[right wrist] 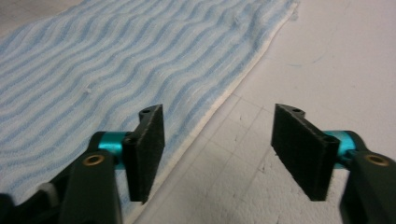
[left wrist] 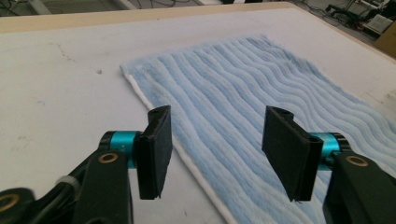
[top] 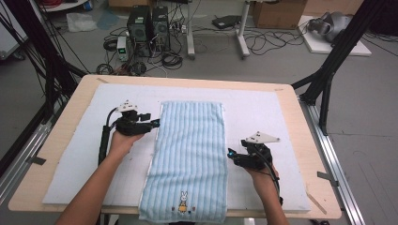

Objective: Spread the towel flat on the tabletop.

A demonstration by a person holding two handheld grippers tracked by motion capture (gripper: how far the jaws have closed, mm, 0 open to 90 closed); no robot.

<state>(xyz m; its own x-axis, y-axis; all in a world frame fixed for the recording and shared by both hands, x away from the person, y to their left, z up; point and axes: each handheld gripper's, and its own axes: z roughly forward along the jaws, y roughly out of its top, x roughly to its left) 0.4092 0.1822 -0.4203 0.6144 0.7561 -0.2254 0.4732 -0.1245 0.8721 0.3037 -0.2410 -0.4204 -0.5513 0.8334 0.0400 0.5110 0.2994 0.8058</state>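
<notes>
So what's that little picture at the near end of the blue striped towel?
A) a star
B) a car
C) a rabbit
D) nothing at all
C: the high view shows a small white rabbit in a yellow dress on the towel, near its front hem.

The near end of the blue towel (top: 187, 159) hangs over the front edge of the bench (top: 300, 112), and the bottom of the picture cuts it off. In the left gripper view the towel runs off the right and bottom edges. In the right gripper view it runs off the left and top edges. The little rabbit picture (top: 182, 202) on the towel is too small to see well.
</notes>
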